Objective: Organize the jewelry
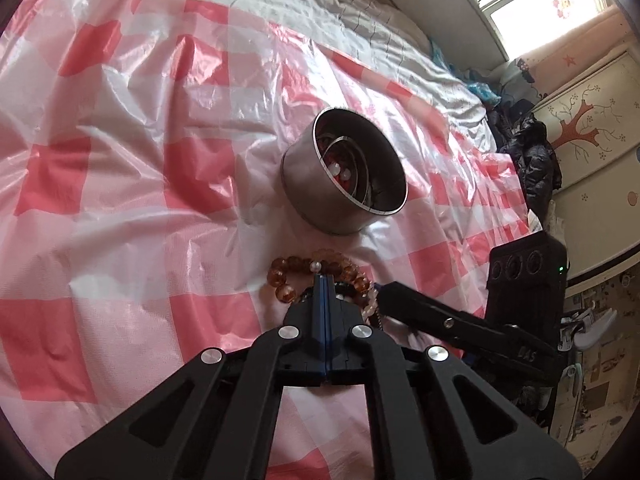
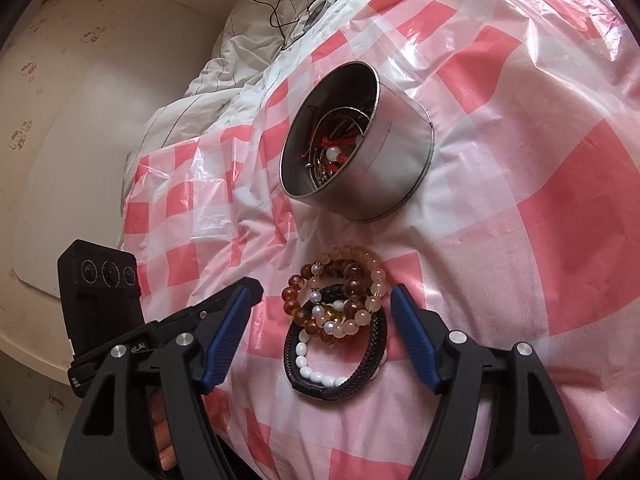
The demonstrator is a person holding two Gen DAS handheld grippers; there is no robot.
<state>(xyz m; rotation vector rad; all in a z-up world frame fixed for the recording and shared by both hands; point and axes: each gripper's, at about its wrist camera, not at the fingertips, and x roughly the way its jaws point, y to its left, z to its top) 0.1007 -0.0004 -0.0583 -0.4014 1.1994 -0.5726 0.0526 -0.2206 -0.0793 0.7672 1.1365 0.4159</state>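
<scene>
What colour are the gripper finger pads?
Blue pads, clearest in the right wrist view.

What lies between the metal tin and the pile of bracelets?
Nothing: only a bare strip of the checked plastic sheet separates the tin from the bracelets. The right wrist view shows it best; the left wrist view agrees.

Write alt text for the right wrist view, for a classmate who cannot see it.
Open jaws of the right gripper straddle a pile of beaded bracelets on a pink-and-white checked plastic sheet. Beyond it, a round metal tin holds more jewelry. The left gripper reaches in from the left.
</scene>
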